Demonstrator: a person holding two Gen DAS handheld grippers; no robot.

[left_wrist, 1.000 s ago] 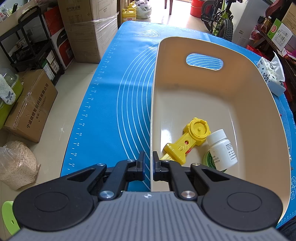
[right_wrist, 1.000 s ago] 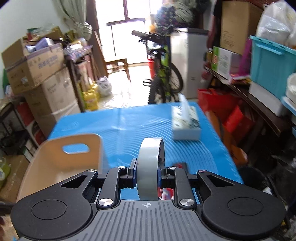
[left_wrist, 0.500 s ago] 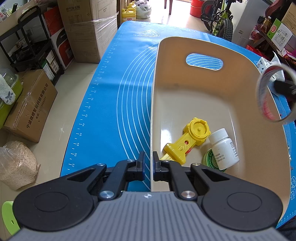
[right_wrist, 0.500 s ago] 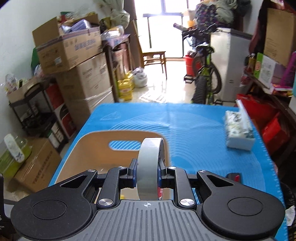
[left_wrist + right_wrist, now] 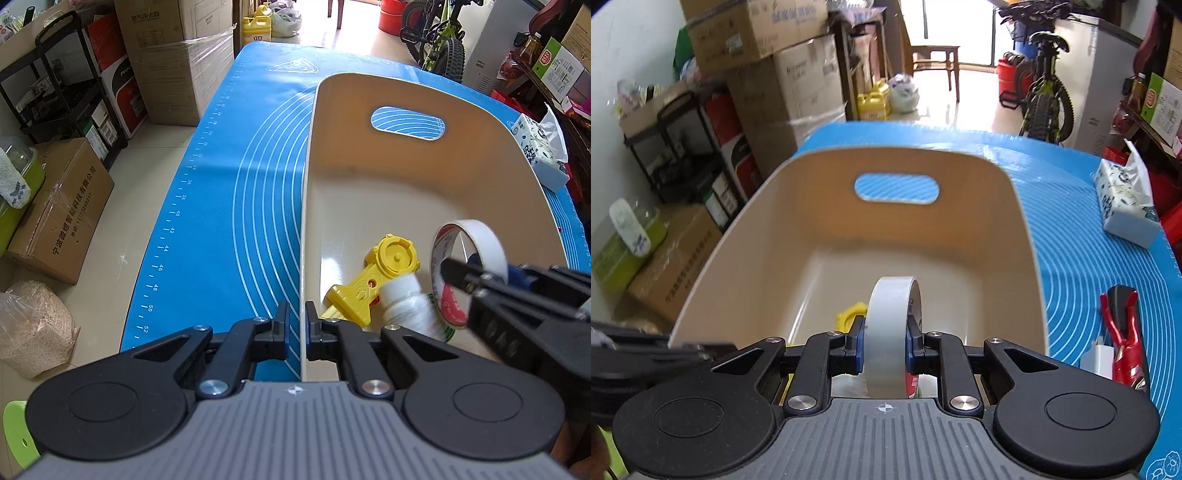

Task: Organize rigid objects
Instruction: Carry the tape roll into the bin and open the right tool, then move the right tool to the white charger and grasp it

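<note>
A beige plastic basket point(image 5: 402, 177) with a handle slot stands on the blue mat; it also shows in the right wrist view point(image 5: 768, 221). My left gripper point(image 5: 297, 334) is shut on the basket's near left rim. My right gripper point(image 5: 886, 341) is shut on a roll of clear tape point(image 5: 888, 325) and holds it inside the basket; the tape roll shows in the left wrist view point(image 5: 467, 258) low over the contents. In the basket lie a yellow toy point(image 5: 384, 273), a white bottle point(image 5: 404, 302) and a partly hidden green-rimmed item.
On the mat right of the basket lie a red and black clip point(image 5: 1123, 332), a small white block point(image 5: 1097, 360) and a tissue pack point(image 5: 1126, 206). Cardboard boxes point(image 5: 59, 210) and a black rack point(image 5: 62, 85) stand on the floor to the left. A bicycle point(image 5: 1045, 96) stands beyond.
My right gripper has carried the tape roll leftward over the basket rim and down inside it, close to the bottle. The bottle has shifted and looks blurred. My left gripper has held still.
</note>
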